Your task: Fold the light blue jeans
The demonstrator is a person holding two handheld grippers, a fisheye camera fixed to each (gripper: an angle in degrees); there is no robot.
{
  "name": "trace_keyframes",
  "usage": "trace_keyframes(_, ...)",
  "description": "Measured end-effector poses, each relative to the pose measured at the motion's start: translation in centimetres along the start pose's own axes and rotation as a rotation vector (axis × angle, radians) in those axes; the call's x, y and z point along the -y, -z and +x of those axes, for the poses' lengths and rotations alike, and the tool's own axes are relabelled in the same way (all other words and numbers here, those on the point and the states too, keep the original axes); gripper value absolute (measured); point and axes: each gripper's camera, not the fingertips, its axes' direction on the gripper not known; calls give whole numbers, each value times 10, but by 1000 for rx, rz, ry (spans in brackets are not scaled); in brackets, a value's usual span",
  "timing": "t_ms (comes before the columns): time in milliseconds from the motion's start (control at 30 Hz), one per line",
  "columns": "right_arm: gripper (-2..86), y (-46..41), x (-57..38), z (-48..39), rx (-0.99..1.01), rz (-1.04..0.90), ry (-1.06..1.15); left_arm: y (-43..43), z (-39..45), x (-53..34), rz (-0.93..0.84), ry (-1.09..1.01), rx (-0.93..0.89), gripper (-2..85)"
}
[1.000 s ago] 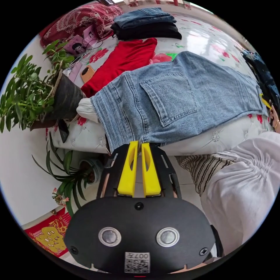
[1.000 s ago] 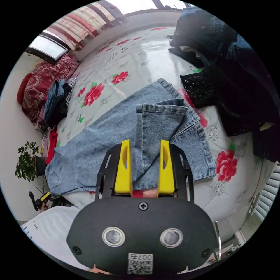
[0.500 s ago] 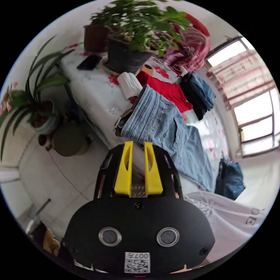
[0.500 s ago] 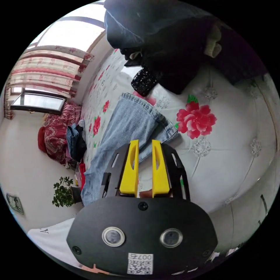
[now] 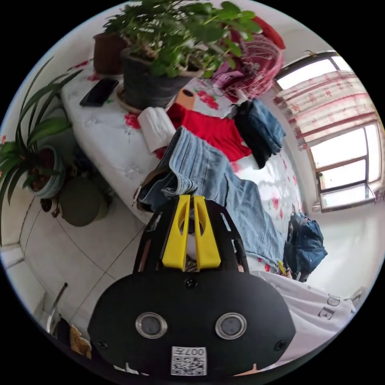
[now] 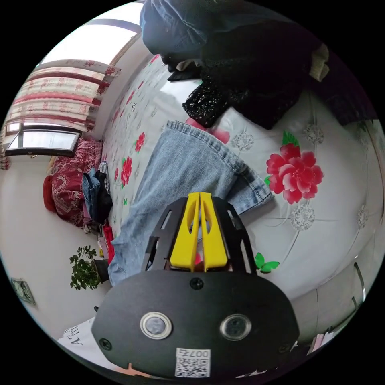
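Since half a second ago, both pairs of fingers have closed: the left gripper now has its yellow fingers nearly together at the waistband edge of the jeans, where before a wider gap showed, and the right gripper has its fingers brought tip to tip over the jeans' lower leg. In the left gripper view, the waistband is bunched directly at the fingertips; whether denim is actually pinched between them cannot be told. In the right gripper view, the fingertips meet over the near edge of the leg, close to the hem; a firm clamp on the cloth cannot be confirmed. The jeans lie lengthwise on the bed, waist at the edge near the left gripper, hems at the end near the right gripper, on a white cover printed with red flowers. A person's white sleeve shows beside the left gripper. Just beyond the waistband lie a rolled white cloth and a red garment, then a folded stack of dark and denim clothes. A potted plant and a phone stand at the bed's end. Beyond the hems sits a pile of dark clothes. Farthest is a window with striped curtains.
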Motion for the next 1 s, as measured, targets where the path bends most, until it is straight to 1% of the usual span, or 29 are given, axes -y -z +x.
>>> trace_keyframes(33, 7, 3, 2, -3, -2, -6, 25, 7, 2, 2, 13, -20, -16, -7)
trace_keyframes(100, 3, 22, 0, -12, 12, 58, 87, 34, 6, 11, 58, -84, -42, -8)
trace_keyframes(167, 2, 57, -12, -13, 71, 197, 147, 44, 0, 16, 61, -104, -23, -8)
trace_keyframes(200, 3, 63, -15, -10, 68, 213, 141, 39, -6, 18, 34, -105, 10, -8)
trace_keyframes(233, 4, 69, -21, 0, 53, 225, 122, 31, -11, 18, 10, -101, 34, -8)
trace_keyframes(300, 11, 63, -26, 21, 25, 194, 49, -19, -40, 13, -152, -3, 134, -7)
trace_keyframes(333, 23, 55, -28, 38, 25, 151, -30, -31, -47, 10, -193, 27, 145, -7)
trace_keyframes(367, 36, 46, -33, 54, 72, 123, -102, -44, -56, 5, -217, 67, 154, -7)
trace_keyframes(433, 53, 38, -42, 69, 171, 143, -173, -42, -62, 0, -160, 105, 136, -6)
trace_keyframes(500, 62, 33, -51, 76, 191, 188, -232, -38, -69, 6, -168, 143, 102, -6)
trace_keyframes(567, 69, 25, -55, 76, 196, 224, -258, -33, -69, 14, -185, 117, 106, -6)
trace_keyframes(600, 70, 23, -55, 75, 194, 227, -261, -30, -67, 19, -191, 102, 114, -6)
trace_keyframes(667, 71, 26, -56, 62, 96, 265, -267, -26, -63, 23, -186, 91, 125, -6)
trace_keyframes(733, 72, 28, -55, 43, 15, 311, -180, -22, -62, 23, -175, 93, 131, -6)
trace_keyframes(800, 74, 17, -45, 29, -20, 254, -100, -18, -63, 22, -155, 98, 124, -7)
trace_keyframes(867, 69, -7, -28, 26, -20, 116, -89, -15, -67, 22, -144, 109, 108, -7)
trace_keyframes(933, 53, -9, -24, 22, -74, 149, -72, -13, -72, 24, -145, 132, 87, -7)
trace_keyframes(1000, 28, -22, -14, 19, -90, 49, -51, -11, -76, 29, -156, 147, 83, -7)
